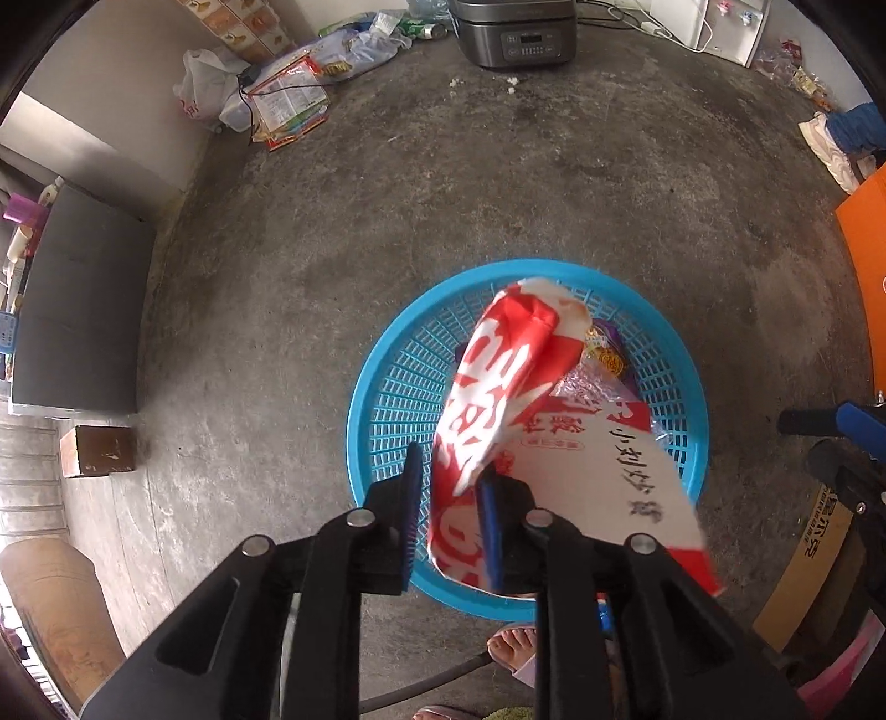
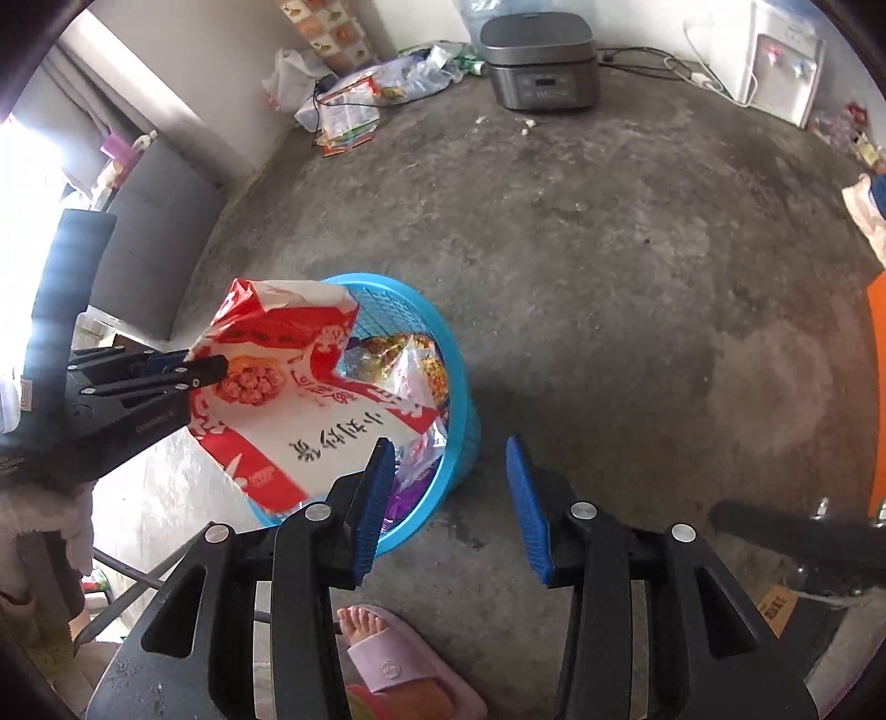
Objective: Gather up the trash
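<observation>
A big red-and-white snack bag (image 1: 498, 376) hangs over the blue plastic basket (image 1: 382, 354) on the concrete floor, its lower end resting among crumpled wrappers (image 1: 606, 354) inside. My left gripper (image 1: 451, 498) points down at the basket with the bag's edge between its fingers. The bag lies against the right pad and a narrow gap shows at the left pad, so the jaws stand open. The right wrist view shows the same bag (image 2: 288, 399), basket (image 2: 459, 387) and left gripper (image 2: 213, 368). My right gripper (image 2: 451, 487) is open and holds nothing, above bare floor just right of the basket.
A grey cooker (image 1: 518, 30) stands at the far wall, with a heap of bags and packaging (image 1: 299, 88) to its left. A small cardboard box (image 1: 97, 451) sits left, an orange panel (image 1: 864, 277) right. A person's foot in a pink slipper (image 2: 387, 659) is close below.
</observation>
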Available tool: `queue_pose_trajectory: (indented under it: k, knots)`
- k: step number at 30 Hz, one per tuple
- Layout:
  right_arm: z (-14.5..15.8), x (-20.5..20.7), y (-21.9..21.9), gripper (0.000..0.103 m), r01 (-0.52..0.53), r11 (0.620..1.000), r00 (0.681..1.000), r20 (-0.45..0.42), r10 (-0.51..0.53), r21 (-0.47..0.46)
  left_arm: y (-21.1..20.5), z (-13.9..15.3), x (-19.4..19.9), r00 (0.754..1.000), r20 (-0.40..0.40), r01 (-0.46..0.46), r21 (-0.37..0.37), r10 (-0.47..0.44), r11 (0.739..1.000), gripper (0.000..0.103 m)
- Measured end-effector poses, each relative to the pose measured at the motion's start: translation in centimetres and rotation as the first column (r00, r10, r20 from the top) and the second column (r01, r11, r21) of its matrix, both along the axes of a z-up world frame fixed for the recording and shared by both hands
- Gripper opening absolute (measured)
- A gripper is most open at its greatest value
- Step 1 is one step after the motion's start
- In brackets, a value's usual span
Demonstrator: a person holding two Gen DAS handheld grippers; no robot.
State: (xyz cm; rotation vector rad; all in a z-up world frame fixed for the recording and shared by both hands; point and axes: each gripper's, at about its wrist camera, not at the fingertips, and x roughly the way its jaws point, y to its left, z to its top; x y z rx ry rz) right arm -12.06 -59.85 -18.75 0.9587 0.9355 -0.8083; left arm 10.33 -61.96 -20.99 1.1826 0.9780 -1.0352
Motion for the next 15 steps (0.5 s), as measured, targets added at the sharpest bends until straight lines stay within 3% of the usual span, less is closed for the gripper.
queue_pose_trajectory:
  k: [2, 5, 15]
  knots:
    - [-0.2, 0.0, 0.0, 0.041, -0.005, 1.0, 1.0, 0.003, 0.005, 0.002, 0.2, 0.2, -0.1, 1.0, 0.007, 0.009, 0.005, -0.009, 1.0, 0.045]
    - [-0.2, 0.2, 0.4, 0.041, -0.017, 1.0, 1.0, 0.003, 0.017, -0.001, 0.5, 1.7, -0.1, 1.0, 0.012, 0.023, -0.021, -0.023, 1.0, 0.061]
    - [0.9, 0.8, 1.4, 0.041, -0.044, 0.999, 0.999, 0.024, 0.045, -0.024, 4.9, 13.6, 0.9, 1.0, 0.006, 0.03, -0.24, -0.03, 0.97, 0.071]
